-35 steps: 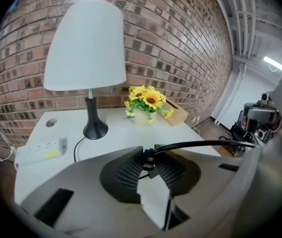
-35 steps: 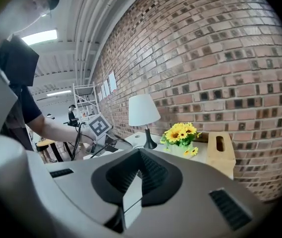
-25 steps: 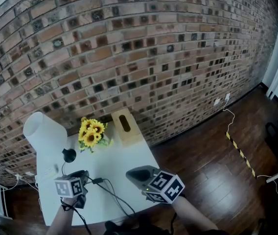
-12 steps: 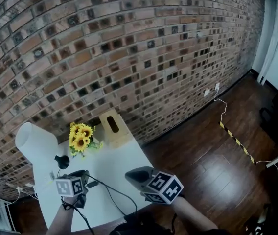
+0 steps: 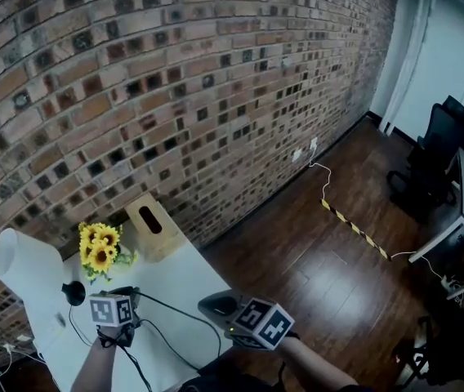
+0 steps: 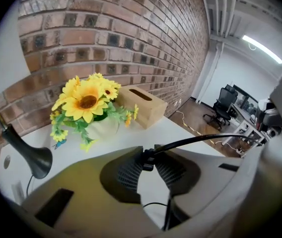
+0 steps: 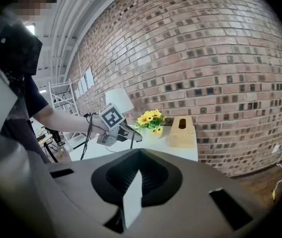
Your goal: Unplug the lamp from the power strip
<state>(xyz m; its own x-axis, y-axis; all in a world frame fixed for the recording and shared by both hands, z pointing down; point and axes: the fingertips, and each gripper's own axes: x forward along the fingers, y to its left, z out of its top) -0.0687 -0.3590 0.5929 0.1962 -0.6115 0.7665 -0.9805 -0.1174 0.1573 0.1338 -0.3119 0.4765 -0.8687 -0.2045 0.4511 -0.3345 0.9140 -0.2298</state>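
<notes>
My left gripper (image 6: 147,157) is shut on a small black plug (image 6: 146,159), held in the air above the white table (image 6: 171,128). The plug's black cable (image 6: 205,139) runs off to the right. In the head view that gripper (image 5: 126,302) hovers over the table's near left part, and the cable (image 5: 179,313) loops across the top. The lamp has a white shade (image 5: 20,264) and a black base (image 5: 73,292) at the far left. A small white block (image 6: 17,192), possibly the power strip, lies by the lamp base. My right gripper (image 7: 140,152) is shut and holds nothing.
Yellow sunflowers in a white pot (image 5: 97,247) and a wooden tissue box (image 5: 152,216) stand against the brick wall (image 5: 175,80). The table's right edge (image 5: 207,280) drops to dark wood floor. A desk and office chairs (image 5: 436,149) stand far right.
The head view has swung to the right, so the table and lamp sit further left and lower in it. Both grippers keep their places; the left stays shut on the plug.
</notes>
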